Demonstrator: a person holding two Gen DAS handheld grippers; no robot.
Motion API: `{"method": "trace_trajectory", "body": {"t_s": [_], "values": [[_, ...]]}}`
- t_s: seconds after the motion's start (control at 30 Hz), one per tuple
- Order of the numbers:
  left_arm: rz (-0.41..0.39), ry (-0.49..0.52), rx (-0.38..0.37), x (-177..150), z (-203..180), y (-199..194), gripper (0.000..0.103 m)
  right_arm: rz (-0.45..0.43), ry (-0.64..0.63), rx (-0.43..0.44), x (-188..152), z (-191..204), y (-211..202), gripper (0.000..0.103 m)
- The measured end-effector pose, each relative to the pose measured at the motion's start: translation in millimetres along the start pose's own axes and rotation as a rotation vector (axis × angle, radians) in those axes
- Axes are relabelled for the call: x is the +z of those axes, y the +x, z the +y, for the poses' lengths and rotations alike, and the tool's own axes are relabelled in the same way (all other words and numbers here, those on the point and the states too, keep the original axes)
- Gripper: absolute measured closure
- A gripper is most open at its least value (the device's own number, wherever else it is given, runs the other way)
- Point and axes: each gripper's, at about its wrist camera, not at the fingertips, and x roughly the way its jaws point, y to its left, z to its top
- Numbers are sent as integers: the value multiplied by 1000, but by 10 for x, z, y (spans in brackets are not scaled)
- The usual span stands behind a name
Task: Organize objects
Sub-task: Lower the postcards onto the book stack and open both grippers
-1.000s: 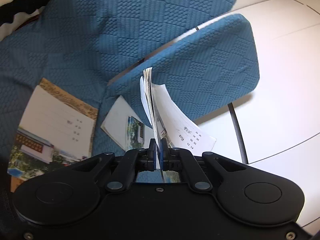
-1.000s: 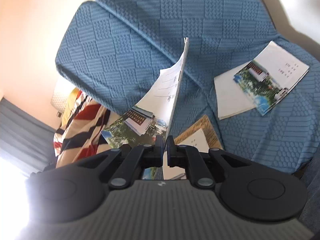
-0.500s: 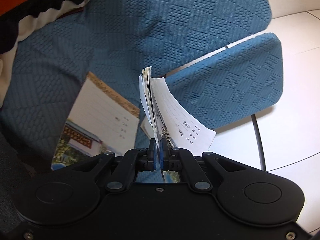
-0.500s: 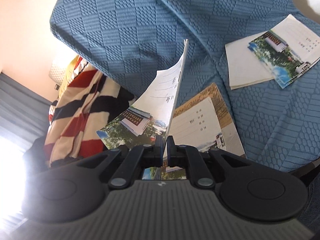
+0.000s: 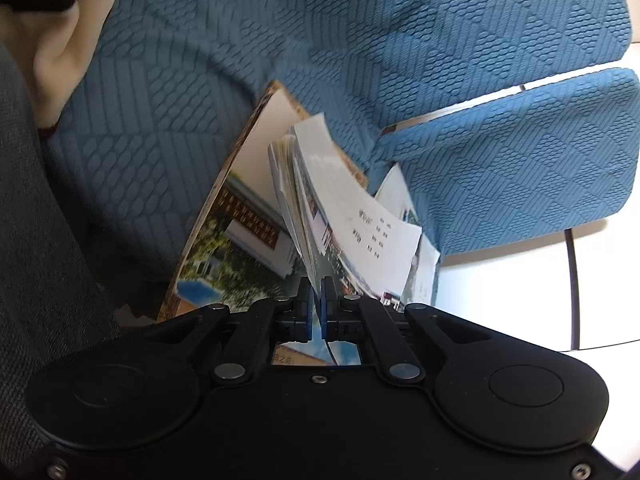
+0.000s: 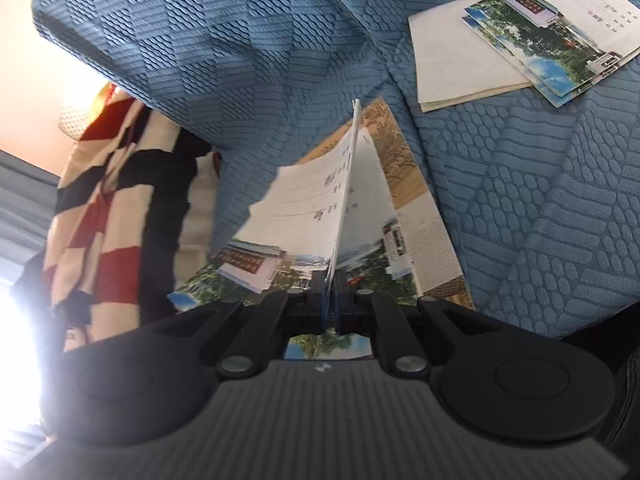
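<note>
Blue textured sofa cover [image 5: 360,40] everywhere, with booklets scattered over the seat. Both grippers clamped tight on the same bunch of booklets: left gripper [image 5: 316,308] pinching the booklet stack [image 5: 352,216] at its near corner, right gripper [image 6: 329,300] doing the same from the opposite side, pads squeezed on paper with no gap showing.

Held stack hanging just above the big booklet [image 5: 240,216] lying flat on the seat, maybe brushing it already, hard to say. Another small pile [image 6: 520,40] sitting well apart, over toward the armrest.

Best guess at the step: setting the held bunch down onto the big booklet. Worth lowering both ends level, squaring edges over the one underneath, then releasing both sides together so loose pages don't fan out or slide. Pages already splaying at the far end, so no rush on letting go.

Orientation: stack held on edge, sheets roughly vertical, long axis running away from each camera, far end tipped up toward the backrest, covers drooping off to one side.
</note>
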Motion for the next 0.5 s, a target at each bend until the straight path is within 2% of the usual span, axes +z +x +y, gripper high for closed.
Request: {"method": "trace_trajectory", "body": {"t_s": [0.13,0.2,0.27,0.37,0.43,0.5], "values": [[12,0,29,-91,13,62,100,11,7,-9,6,-71,45,96],[22,6,29,-123,-9,80,98,2,5,-19,11,-100,32,92],[53,23,50,-153,-54,103,81,-5,14,-26,26,-141,13,91],[78,35,39,-195,-98,76,70,4,16,-39,28,-188,-10,89],[73,57,52,-235,-147,9,59,0,6,-52,1,-205,-40,81],[64,97,68,-262,-210,-63,58,-13,-3,-50,-44,-209,-79,67]]}}
